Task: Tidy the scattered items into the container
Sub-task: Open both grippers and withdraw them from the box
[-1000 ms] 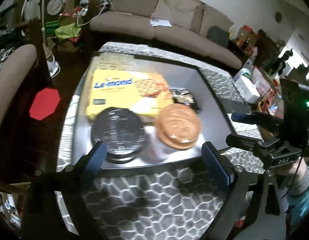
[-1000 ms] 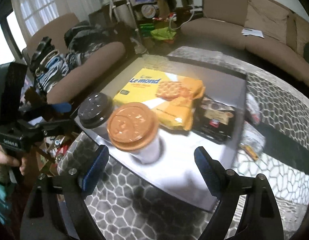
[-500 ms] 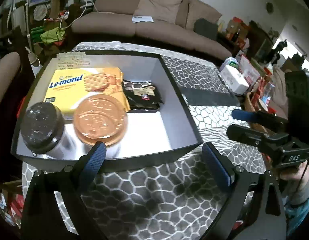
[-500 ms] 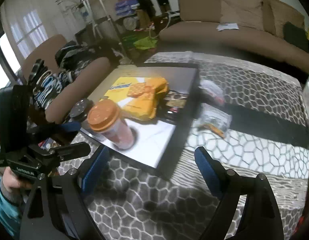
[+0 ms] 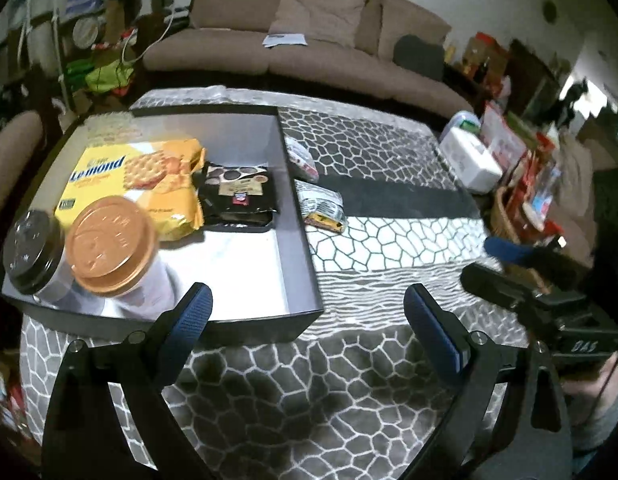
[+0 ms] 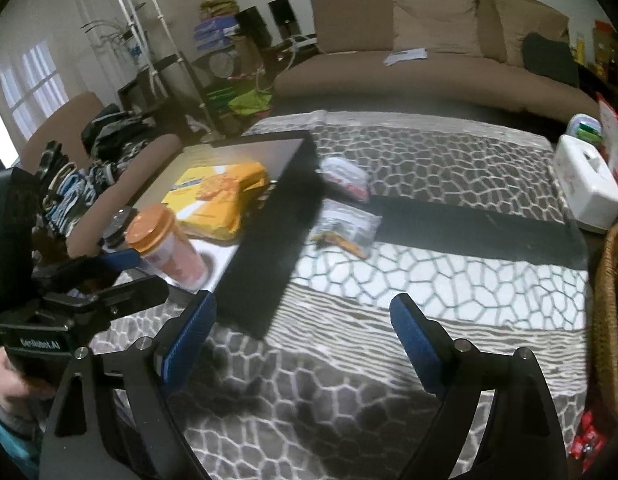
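From the left wrist camera, the left gripper (image 5: 305, 308) is hovering over the patterned grey-and-white cloth (image 5: 317, 392), its blue-padded fingers (image 5: 193, 316) standing wide apart with nothing between them. Just beyond its left finger, the shallow black container (image 5: 297, 208) is sitting on the cloth, holding a yellow Le-mond cracker pack (image 5: 121, 176), a black cookie packet (image 5: 237, 196), an orange-lidded cup (image 5: 109, 244) and, touching it on the left, a black-lidded jar (image 5: 29, 252). Two small snack packets are lying outside, just beside the container's right wall: a white-and-red packet (image 5: 303, 158) farther back and a clear packet with a yellow end (image 5: 323, 210) nearer. The right gripper (image 5: 505, 264) is showing at the right edge, held by a hand (image 5: 593, 384). From the right wrist camera, the right gripper (image 6: 305, 320) is hanging over the same cloth (image 6: 349, 380), its jaws wide and opening a little further, gripping nothing. The container (image 6: 277, 232) is lying to the left, with the cracker pack (image 6: 217, 192) and the orange-lidded cup (image 6: 165, 240) inside. The white-and-red packet (image 6: 345, 178) and the clear packet (image 6: 345, 228) are resting on the cloth beside its wall, well ahead of the fingertips. The left gripper (image 6: 121, 272) is reaching in from the left, jaws parted, with its hand (image 6: 9, 384) below.
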`<state>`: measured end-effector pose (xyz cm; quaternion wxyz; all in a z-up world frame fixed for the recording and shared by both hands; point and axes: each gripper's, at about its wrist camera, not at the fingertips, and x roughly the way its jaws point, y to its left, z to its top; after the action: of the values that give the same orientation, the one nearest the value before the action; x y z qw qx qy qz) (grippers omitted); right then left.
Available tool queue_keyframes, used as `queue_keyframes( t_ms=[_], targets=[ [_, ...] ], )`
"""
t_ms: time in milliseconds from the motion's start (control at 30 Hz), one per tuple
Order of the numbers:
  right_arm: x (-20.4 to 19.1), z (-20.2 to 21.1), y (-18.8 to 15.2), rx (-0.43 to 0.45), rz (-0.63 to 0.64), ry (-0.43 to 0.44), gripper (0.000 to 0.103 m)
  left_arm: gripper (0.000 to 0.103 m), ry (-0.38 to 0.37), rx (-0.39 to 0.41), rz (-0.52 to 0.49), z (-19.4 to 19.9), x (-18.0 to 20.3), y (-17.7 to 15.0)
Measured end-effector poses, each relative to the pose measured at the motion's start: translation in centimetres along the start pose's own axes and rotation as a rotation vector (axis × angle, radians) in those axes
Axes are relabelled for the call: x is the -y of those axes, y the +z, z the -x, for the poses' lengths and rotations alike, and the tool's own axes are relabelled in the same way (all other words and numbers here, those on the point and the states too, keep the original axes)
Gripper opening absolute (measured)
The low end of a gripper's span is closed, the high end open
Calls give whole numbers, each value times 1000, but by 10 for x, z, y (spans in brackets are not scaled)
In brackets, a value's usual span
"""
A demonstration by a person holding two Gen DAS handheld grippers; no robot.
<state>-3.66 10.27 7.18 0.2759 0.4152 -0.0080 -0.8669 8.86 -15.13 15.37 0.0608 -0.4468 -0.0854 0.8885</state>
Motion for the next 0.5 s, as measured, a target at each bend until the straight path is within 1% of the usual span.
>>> queue_keyframes(
  t_ms=[67,100,167,267,367,500],
  targets=[
    [14,5,-2,14,-15,-20,97,98,12,5,-33,-5,15,-1],
    [20,8,-4,23,-24,-31,103,102,11,8,-42,-7,21,-1],
    [34,14,-9,36,-46,-42,103,103,3,15,-58,-11,33,-1],
    [53,20,-14,39,-72,-67,103,103,-8,-4,-87,-23,56,-3],
    [75,28,-20,41,-93,-138,103,103,-10,-20,-118,-34,78,-5],
    [101,36,-28,43,-128,-149,103,103,-22,-38,-138,-47,101,-5]
  ],
)
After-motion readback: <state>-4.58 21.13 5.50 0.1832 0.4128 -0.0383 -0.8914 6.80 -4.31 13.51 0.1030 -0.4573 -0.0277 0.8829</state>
